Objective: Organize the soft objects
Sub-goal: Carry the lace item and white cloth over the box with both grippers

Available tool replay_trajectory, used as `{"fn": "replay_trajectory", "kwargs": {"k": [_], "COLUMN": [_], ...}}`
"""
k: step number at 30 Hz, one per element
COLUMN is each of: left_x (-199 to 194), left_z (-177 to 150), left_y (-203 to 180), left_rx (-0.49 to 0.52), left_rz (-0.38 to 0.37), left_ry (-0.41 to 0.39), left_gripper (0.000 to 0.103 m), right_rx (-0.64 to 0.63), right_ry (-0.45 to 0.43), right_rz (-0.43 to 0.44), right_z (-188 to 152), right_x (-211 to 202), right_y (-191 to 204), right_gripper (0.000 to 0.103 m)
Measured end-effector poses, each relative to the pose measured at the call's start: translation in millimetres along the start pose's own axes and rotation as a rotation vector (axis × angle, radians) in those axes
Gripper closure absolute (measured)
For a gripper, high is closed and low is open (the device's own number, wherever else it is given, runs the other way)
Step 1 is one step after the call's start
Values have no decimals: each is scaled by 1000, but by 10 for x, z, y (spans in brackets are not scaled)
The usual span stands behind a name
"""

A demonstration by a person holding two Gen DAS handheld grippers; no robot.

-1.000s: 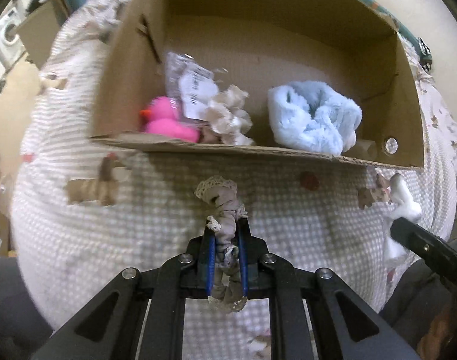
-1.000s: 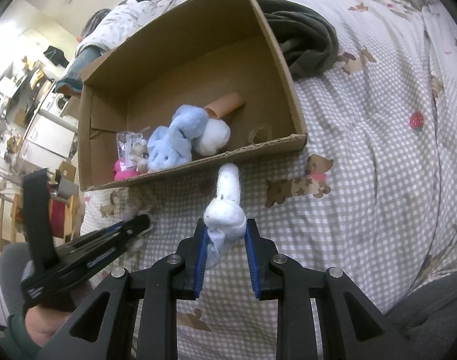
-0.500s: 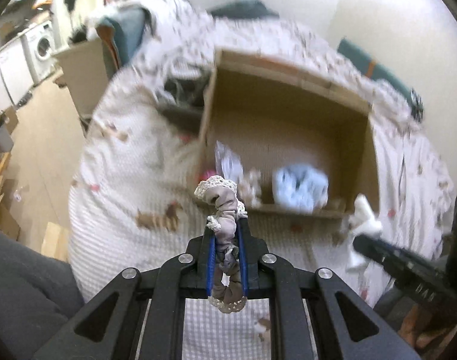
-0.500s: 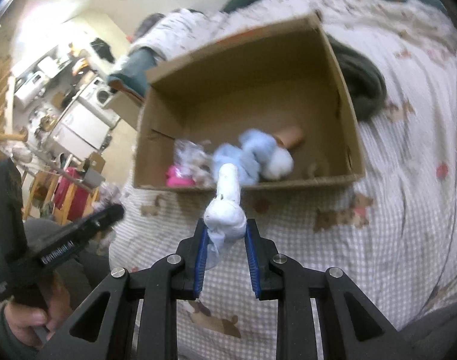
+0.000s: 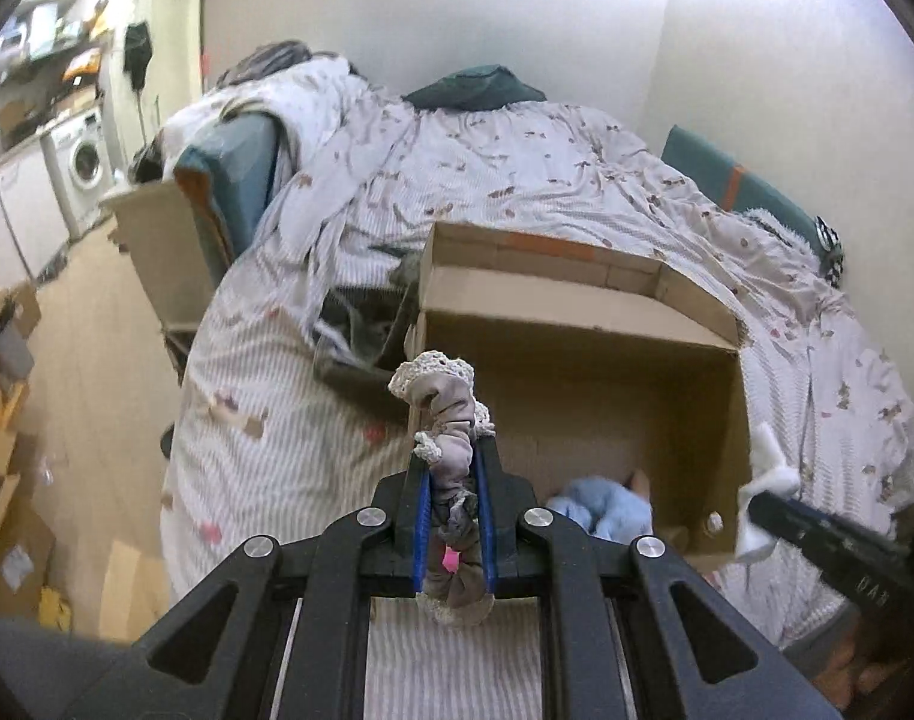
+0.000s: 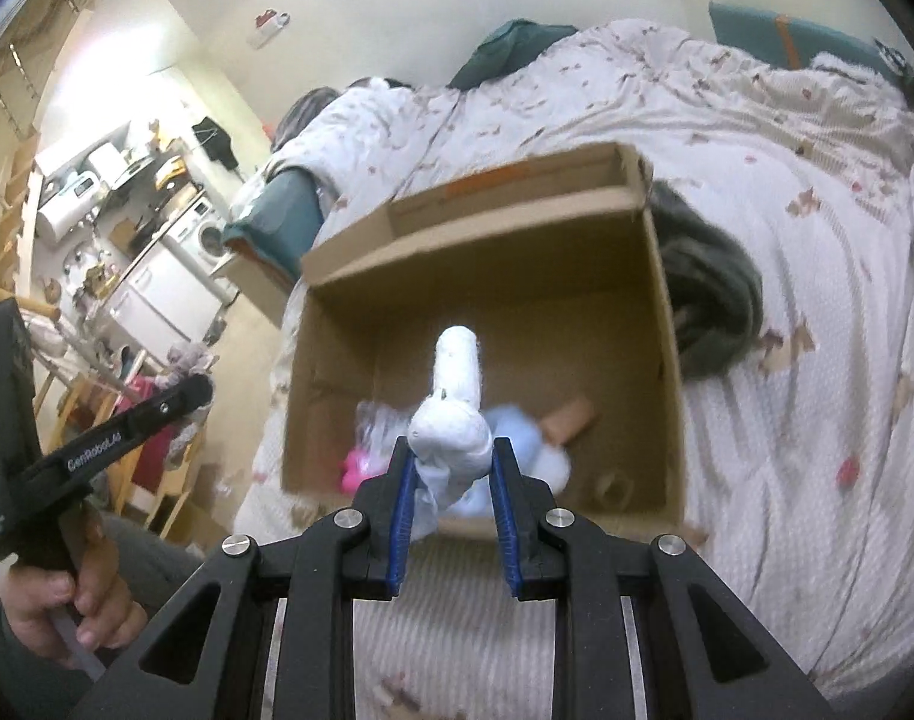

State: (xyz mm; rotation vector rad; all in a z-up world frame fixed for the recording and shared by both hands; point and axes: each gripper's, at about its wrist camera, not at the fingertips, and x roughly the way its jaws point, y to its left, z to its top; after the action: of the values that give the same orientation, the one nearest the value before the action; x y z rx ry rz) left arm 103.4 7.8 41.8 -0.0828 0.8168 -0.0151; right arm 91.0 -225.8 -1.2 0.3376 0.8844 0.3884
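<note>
Scrunchie (image 5: 448, 420): grey-beige gathered fabric with cream lace edging, pinched upright in the left gripper (image 5: 451, 516), raised over the near-left wall of the cardboard box (image 5: 577, 312).
White sock (image 6: 454, 414): soft rolled knit, limp at its lower end, clamped in the right gripper (image 6: 448, 510) above the box's near edge.
Both jaws: closed tight on cloth, blue pads pressing into it.
Box contents: fluffy blue plush (image 6: 526, 438), a pink toy (image 6: 355, 468), a crinkly clear packet (image 6: 376, 420), a tan cardboard tube (image 6: 568, 420), all crowded at the near wall.
Risk: either piece is probably light and clingy; released too near the rim, it may drape over the cardboard or fall onto the bedspread (image 5: 277, 420). Lace could snag on a pad.
Risk two: both tools entering together may collide.
Surroundings: checked quilt printed with small dogs, dark grey garment (image 6: 715, 300) beside the box.
</note>
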Motion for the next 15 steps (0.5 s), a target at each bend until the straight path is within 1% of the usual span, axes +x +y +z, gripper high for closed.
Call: {"fn": "replay_trajectory", "kwargs": {"k": [2, 5, 6, 7, 9, 12, 14, 15], "left_x": [116, 334, 390, 440, 544, 710, 831, 876], "left_z": [51, 91, 93, 86, 36, -106, -162, -178], "left_y": [-50, -68, -81, -107, -167, -230, -215, -192], "left_rx": [19, -10, -11, -1, 35, 78, 52, 26], "left_rz": [4, -20, -21, -19, -13, -7, 4, -13], "left_ry": [11, 64, 69, 70, 67, 78, 126, 150], "left_gripper": [91, 91, 91, 91, 91, 91, 91, 91], "right_rx": [-1, 2, 11, 22, 30, 46, 35, 32], "right_ry": [-11, -24, -22, -17, 8, 36, 39, 41], "right_rz": [-10, -43, -46, -50, -98, -115, -117, -119], "right_z": [100, 164, 148, 132, 83, 67, 71, 64], "right_x": [53, 152, 183, 221, 327, 428, 442, 447], "right_y": [-41, -134, -180, -225, -307, -371, -368, -361], "right_gripper": [77, 77, 77, 77, 77, 77, 77, 77]}}
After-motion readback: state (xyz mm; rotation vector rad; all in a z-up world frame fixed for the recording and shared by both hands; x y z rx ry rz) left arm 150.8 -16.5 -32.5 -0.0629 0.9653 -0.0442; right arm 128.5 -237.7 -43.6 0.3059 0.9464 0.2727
